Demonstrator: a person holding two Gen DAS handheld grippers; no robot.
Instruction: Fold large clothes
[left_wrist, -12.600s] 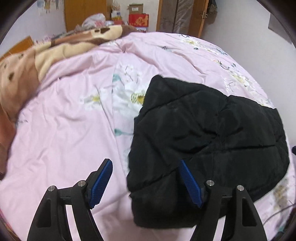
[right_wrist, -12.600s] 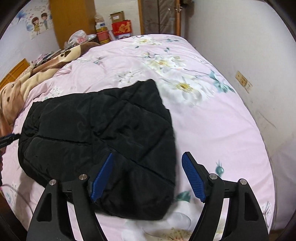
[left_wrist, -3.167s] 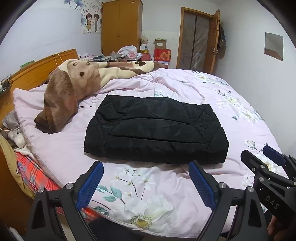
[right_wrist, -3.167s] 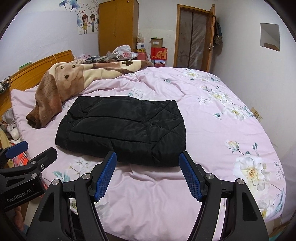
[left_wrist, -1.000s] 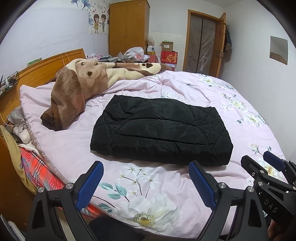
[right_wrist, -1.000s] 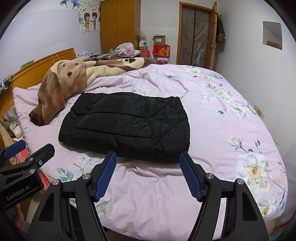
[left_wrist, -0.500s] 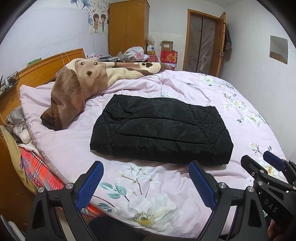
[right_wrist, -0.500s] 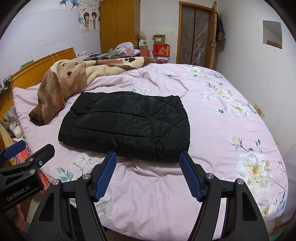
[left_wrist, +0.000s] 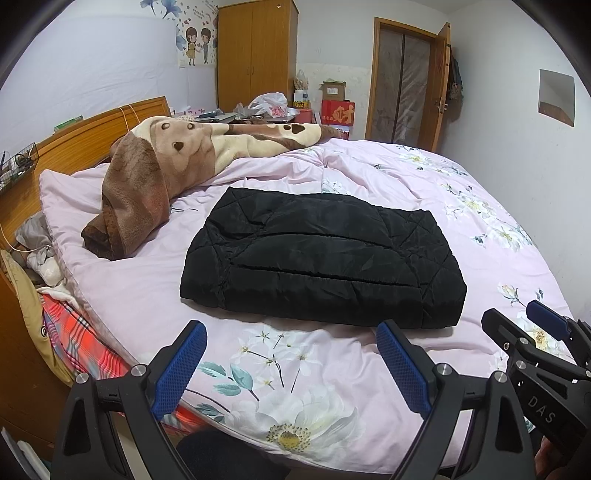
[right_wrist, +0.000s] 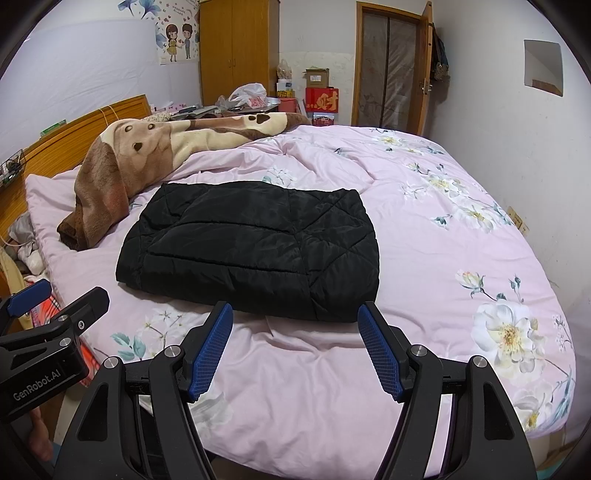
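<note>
Bedroom, folded black jacket (right_wrist: 255, 247), left gripper (right_wrist: 55, 306) reads "GenRobot.AI"

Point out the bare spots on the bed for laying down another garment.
Widest free patch: pink quilt between the folded black jacket and the wall side. A narrower strip lies along the near edge, before the jacket. Crowded: the headboard side, where the brown blanket is heaped.

readable text on two grippers and a box

"das" stands on the right gripper (left_wrist: 543, 369) body; "genrobot.ai" on the left gripper (right_wrist: 44, 354) body; a large gold character, 财, on the red box (right_wrist: 322, 100) by the door.
</note>
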